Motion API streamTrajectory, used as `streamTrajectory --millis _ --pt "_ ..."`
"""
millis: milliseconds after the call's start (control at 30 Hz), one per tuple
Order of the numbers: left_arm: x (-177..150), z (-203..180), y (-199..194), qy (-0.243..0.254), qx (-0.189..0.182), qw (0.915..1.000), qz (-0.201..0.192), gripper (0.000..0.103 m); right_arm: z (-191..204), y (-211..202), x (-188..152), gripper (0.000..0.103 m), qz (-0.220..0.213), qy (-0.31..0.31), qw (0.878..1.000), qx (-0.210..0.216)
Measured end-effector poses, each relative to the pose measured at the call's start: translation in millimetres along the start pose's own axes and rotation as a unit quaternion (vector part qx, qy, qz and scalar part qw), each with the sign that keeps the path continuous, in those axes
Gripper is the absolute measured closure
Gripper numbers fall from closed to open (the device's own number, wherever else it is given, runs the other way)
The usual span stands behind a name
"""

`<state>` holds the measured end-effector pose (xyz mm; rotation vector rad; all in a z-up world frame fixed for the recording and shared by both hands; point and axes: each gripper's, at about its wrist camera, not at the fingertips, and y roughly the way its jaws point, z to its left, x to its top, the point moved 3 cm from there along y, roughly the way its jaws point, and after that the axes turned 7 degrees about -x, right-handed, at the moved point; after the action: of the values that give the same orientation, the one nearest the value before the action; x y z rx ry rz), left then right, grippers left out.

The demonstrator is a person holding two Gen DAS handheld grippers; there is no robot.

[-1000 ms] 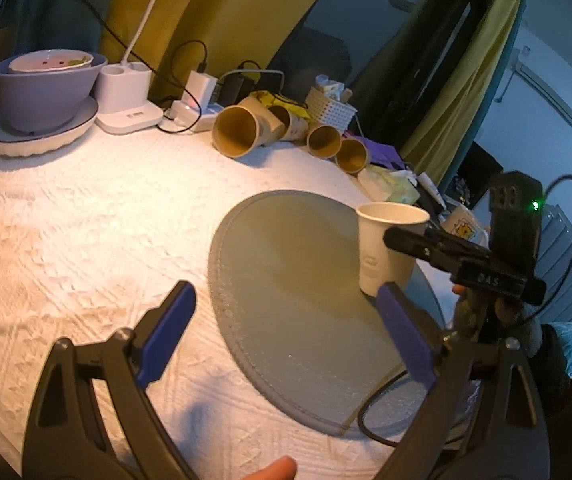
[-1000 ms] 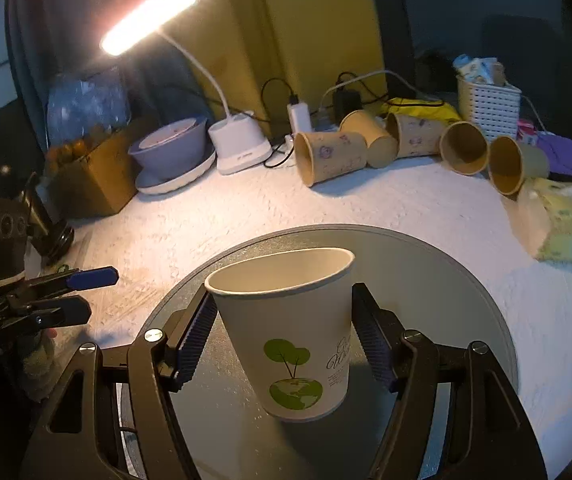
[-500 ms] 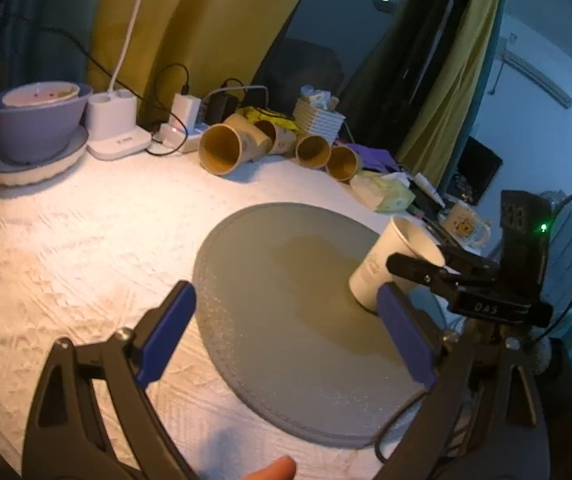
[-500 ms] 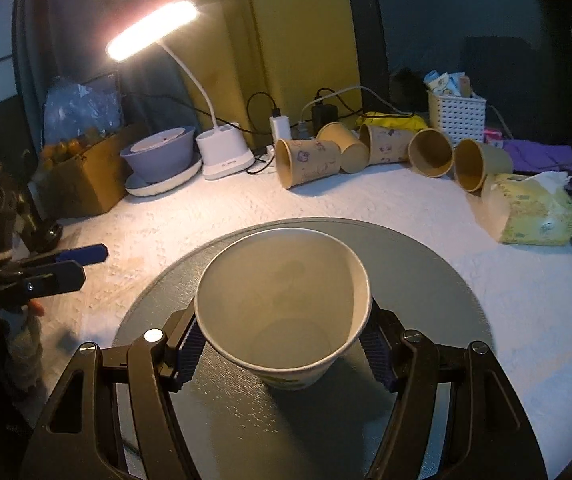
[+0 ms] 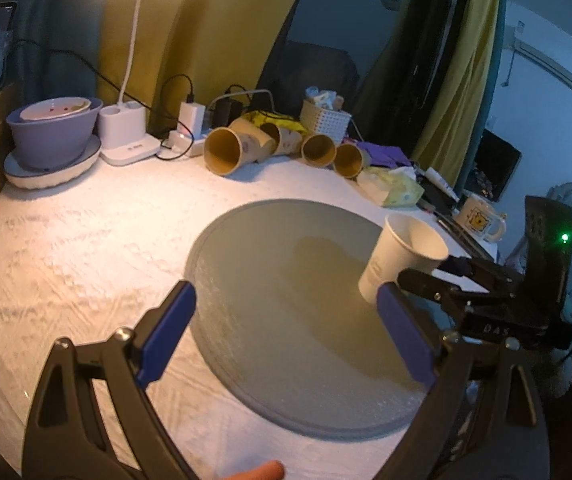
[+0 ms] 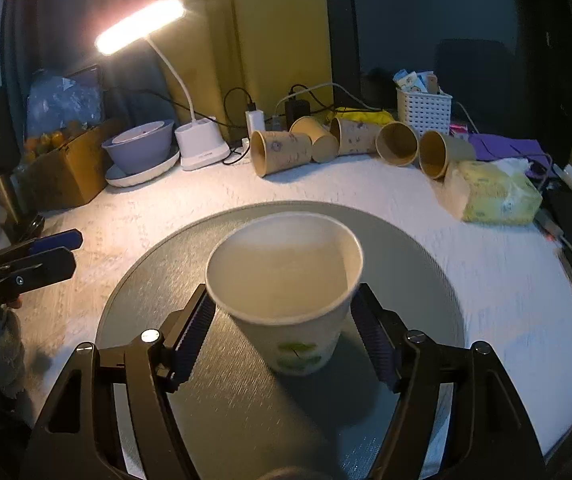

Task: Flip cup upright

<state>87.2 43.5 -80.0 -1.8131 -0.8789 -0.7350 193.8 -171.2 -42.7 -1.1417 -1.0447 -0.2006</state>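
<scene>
A white paper cup (image 6: 286, 292) with a green tree print stands mouth up on the round grey mat (image 6: 166, 280), leaning slightly toward the camera. My right gripper (image 6: 284, 330) is shut on it, one pad on each side of the cup. In the left wrist view the cup (image 5: 402, 260) tilts at the mat's right edge (image 5: 286, 280), with the right gripper's fingers (image 5: 446, 280) around it. My left gripper (image 5: 286, 336) is open and empty, hovering over the mat's near edge, well left of the cup.
Several brown paper cups (image 6: 282, 152) lie on their sides at the back. A lit desk lamp (image 6: 202, 148), a purple bowl on a plate (image 6: 142, 156), a white basket (image 6: 424, 108), chargers and cables line the back. A tissue pack (image 6: 494, 196) sits right. A mug (image 5: 480, 220) stands far right.
The right gripper tilted the cup toward its camera, then brought it back nearer upright. It stays gripped. The left gripper pulled back and rose a little, still open.
</scene>
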Motion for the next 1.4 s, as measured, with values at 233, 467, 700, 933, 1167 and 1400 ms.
streamTrajectory --millis 233,467,700,933,1167,1400 --pt "-13 -22 -7 0.003 0.015 0.9999 0.002 0.010 -1 -27 -12 0.030 0.000 0.011 1.000 -0.014" --pt "-15 -45 -17 0.024 0.020 0.9995 -0.011 0.010 -5 -56 -21 0.030 -0.006 0.026 0.999 -0.029" --pt "-14 -69 -30 0.054 0.015 0.9980 -0.029 0.010 -7 -84 -25 0.030 -0.016 0.036 0.998 -0.044" --pt "-9 -91 -45 0.082 0.014 0.9951 -0.054 0.010 -5 -110 -25 0.030 -0.028 0.040 0.997 -0.058" --pt "-2 -106 -61 0.094 0.008 0.9925 -0.078 0.010 -2 -133 -20 0.030 -0.048 0.034 0.996 -0.072" --pt "4 -121 -77 0.108 -0.001 0.9893 -0.098 0.010 1 -159 -11 0.030 -0.076 0.025 0.993 -0.082"
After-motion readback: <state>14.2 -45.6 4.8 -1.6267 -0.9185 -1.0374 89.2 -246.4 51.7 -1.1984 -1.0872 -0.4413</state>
